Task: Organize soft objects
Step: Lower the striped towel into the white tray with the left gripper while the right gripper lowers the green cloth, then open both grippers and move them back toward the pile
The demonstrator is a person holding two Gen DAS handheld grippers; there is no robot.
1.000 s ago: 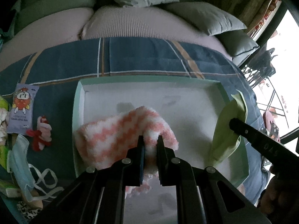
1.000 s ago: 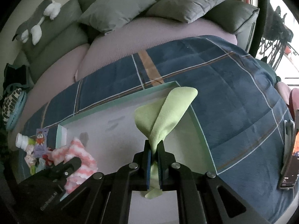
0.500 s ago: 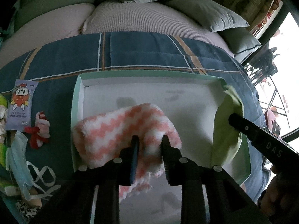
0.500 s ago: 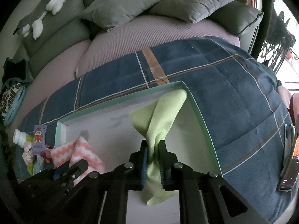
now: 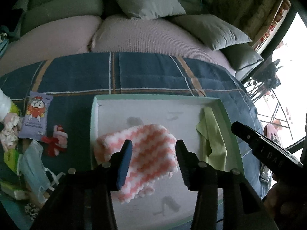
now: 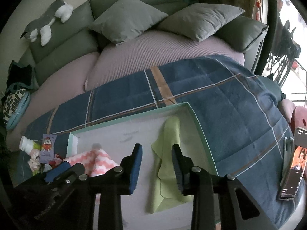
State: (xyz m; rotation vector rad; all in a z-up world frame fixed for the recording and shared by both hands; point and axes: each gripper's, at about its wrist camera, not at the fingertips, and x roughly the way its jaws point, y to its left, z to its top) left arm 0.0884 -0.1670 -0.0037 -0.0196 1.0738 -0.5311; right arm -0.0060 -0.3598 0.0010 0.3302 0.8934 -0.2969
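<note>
Soft objects, two so far, lying in green-rimmed tray [image 5: 93, 132] on plaid blanket [image 5: 149, 72]. Pink-and-white fuzzy cloth [image 5: 151, 153] flat on tray floor, toward left wall. Yellow-green cloth [image 6: 168, 153] stretched along right wall, far end creeping up the rim.

Left gripper [image 5: 153, 149]: jaws just been opening, now parted above the fuzzy cloth, cloth seen between them but not pinched. Right gripper [image 6: 157, 153]: jaws likewise just been opening, parted over the yellow-green cloth, nothing clamped. Both drops judged complete.

Remaining outside tray, left side on blanket: face mask [image 5: 32, 164], small red-and-pink plush [image 5: 56, 141], purple packet [image 5: 36, 118], crumpled pale cloth [image 5: 9, 128], bottle with white cap [image 6: 26, 143]. Likely next targets, at least the soft ones.

Risks noted:
- Fuzzy pile close beneath left pads; fibres could snag on a pad during withdrawal and drag the cloth out of place or over the wall.
- Yellow-green cloth riding the right rim; a brush from the right gripper could flip it out onto the blanket.
- Mask loops [image 5: 51, 178] tangled among neighbours; pulling one strap may drag other items along.
- Left cluster packed tight; jaws closing there could catch packet or bottle instead of a soft item.
- Phone [image 6: 293, 164] propped near blanket edge on the right; wide sweep of the right gripper could knock it.
- Tray on soft bedding; downward press on its rim may tip it.
</note>
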